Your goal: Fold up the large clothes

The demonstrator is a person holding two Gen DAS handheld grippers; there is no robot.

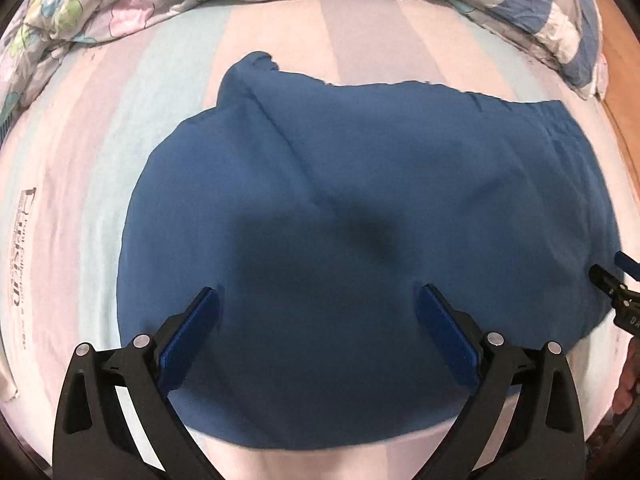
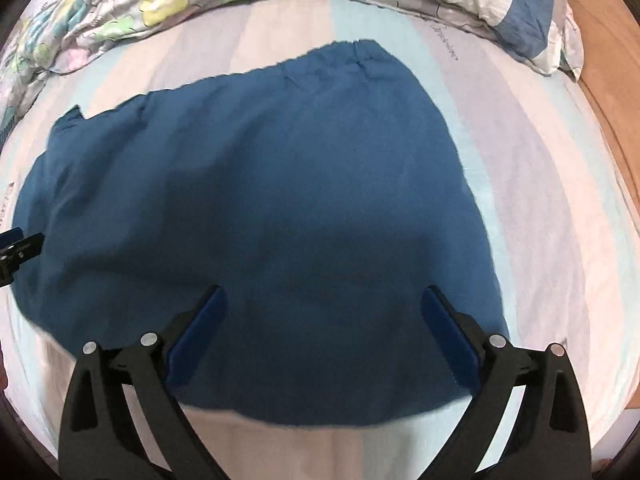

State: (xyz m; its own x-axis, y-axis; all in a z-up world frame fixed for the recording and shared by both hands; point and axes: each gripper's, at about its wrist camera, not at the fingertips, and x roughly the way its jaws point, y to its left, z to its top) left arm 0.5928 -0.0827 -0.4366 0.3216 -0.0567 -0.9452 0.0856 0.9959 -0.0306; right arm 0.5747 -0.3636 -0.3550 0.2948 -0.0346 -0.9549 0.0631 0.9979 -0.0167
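Note:
A large blue garment lies folded and flat on the striped bed sheet. My left gripper hangs over its near left part, jaws wide open, nothing between the blue pads. The right gripper's tip shows at the right edge of the left wrist view. In the right wrist view the same blue garment spreads across the sheet, and my right gripper stands open above its near right part, holding nothing. The left gripper's tip peeks in at the left edge.
A crumpled floral quilt and a blue-and-white pillow lie along the far side of the bed. A wooden floor shows past the bed's right edge. Printed lettering marks the sheet at the left.

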